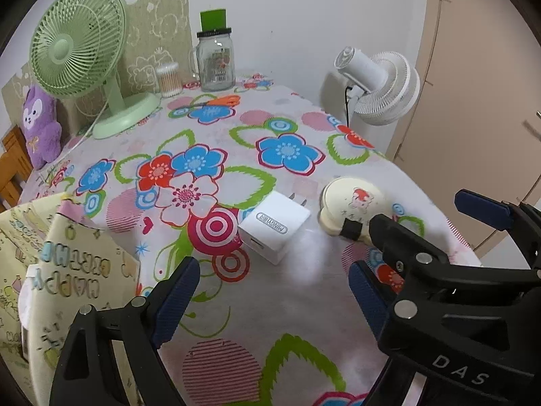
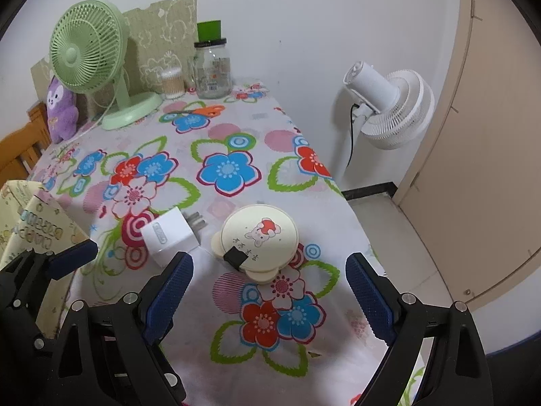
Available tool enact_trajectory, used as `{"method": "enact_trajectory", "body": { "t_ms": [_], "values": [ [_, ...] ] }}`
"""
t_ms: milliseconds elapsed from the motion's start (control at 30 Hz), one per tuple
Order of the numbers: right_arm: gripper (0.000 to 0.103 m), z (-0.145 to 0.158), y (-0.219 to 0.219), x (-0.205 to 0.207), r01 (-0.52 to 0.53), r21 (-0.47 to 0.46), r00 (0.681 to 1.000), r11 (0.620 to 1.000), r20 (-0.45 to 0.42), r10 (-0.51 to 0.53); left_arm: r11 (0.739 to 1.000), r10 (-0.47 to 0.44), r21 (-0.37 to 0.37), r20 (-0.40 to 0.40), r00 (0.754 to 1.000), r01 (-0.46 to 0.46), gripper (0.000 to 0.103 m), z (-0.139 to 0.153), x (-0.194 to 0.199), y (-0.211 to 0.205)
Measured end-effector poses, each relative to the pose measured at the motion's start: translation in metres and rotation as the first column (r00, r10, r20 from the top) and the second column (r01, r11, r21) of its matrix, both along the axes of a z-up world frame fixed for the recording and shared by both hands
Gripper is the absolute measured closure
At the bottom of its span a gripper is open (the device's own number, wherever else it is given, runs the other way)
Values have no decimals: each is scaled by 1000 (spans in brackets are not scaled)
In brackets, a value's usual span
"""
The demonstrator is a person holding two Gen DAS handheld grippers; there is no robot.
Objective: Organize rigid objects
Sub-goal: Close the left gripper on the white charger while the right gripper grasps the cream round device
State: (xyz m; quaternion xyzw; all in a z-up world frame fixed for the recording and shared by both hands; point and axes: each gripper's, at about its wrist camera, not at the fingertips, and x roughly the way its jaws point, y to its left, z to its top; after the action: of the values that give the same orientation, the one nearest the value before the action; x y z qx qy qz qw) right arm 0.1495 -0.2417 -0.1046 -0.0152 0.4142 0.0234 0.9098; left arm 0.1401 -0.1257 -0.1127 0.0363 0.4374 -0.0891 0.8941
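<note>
Charger: white cube, grey label strip on its top face, two metal prongs out toward the far side, a port on the near face; lies flat on the flowered cloth of the desk, near the middle of the near half. Case just right of it, apart: cream, round with ear-shaped lobes, bear print on the lid, a black tab at its near rim. Left gripper: fingers wide, nothing between them, above the cloth short of the charger. Right gripper: fingers wide, empty, short of the case. Bag with printed lettering stands at the desk's left near edge. Right desk edge runs close beside the case, with floor below and a white fan beyond. Far end holds a green fan, jar, swab tub. Bare cloth lies between those and the two near items.
</note>
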Motion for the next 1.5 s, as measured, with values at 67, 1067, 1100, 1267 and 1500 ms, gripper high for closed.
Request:
{"method": "enact_trajectory", "body": {
  "t_ms": [67, 1067, 1100, 1267, 1500],
  "values": [
    [9, -5, -1, 4, 6, 1, 1000, 1000, -7, -6, 1000, -2, 3, -5, 1000, 2, 12, -4, 4, -1],
    [9, -42, 4, 55, 56, 51, 994, 997, -100, -51, 999, -33, 12, -12, 999, 34, 19, -30, 47, 5],
    [9, -43, 5, 57, 55, 50, 994, 997, -99, -50, 999, -32, 9, -16, 999, 33, 19, -30, 48, 5],
    [5, -48, 6, 67, 72, 55, 991, 996, -119, -65, 999, -34, 4, -19, 999, 34, 24, -30, 50, 5],
    [2, -52, 8, 77, 90, 50, 988, 995, -134, -82, 999, -37, 4, -16, 999, 37, 36, -28, 53, 4]
  ]
}}
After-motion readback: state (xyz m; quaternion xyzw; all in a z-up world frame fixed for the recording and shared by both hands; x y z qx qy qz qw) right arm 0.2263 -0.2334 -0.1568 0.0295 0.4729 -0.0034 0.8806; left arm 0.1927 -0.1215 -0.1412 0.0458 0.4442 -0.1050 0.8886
